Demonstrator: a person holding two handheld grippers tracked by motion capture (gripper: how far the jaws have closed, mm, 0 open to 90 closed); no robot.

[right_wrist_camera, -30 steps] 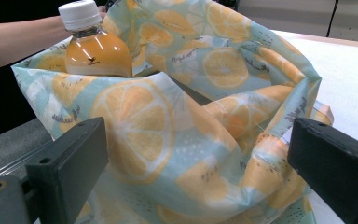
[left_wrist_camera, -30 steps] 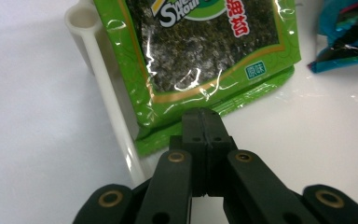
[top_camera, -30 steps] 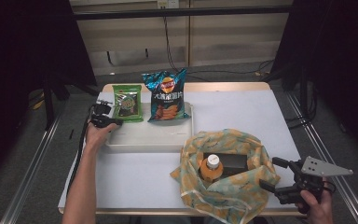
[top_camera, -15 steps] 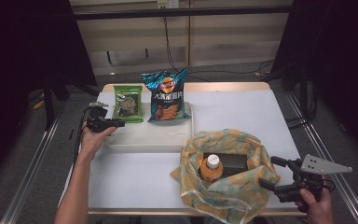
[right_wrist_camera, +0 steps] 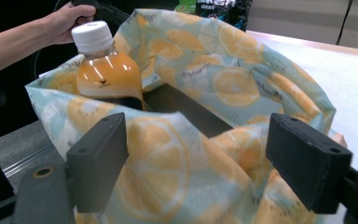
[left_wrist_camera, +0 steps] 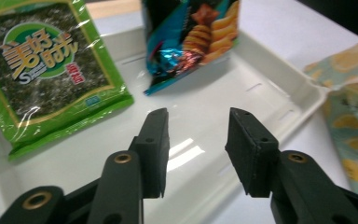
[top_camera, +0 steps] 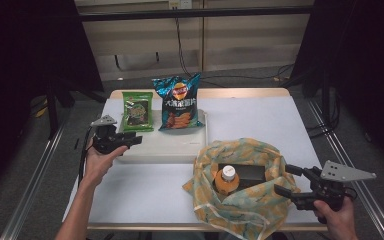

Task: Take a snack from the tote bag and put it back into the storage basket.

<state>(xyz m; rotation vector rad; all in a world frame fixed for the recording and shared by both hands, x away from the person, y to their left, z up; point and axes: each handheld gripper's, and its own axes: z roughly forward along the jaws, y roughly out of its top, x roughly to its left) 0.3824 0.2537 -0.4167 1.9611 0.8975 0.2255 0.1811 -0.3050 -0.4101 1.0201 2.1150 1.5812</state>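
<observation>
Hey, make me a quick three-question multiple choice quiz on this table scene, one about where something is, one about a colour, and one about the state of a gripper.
1. Where does the orange juice bottle stand?
A. On the white tray
B. Inside the lemon-print bag
C. On the bare table

2. What colour is the seaweed packet?
A. Green
B. Red
C. Yellow

3. How is the left hand-held gripper?
A. Shut on the chip bag
B. Shut on the tray edge
C. Open, holding nothing

Answers:
1 B, the bottle rises from the bag's open mouth.
2 A, its wrapper is green, lying on the white tray beside the blue chip bag.
3 C, its jaws stand apart over bare tray.
</observation>
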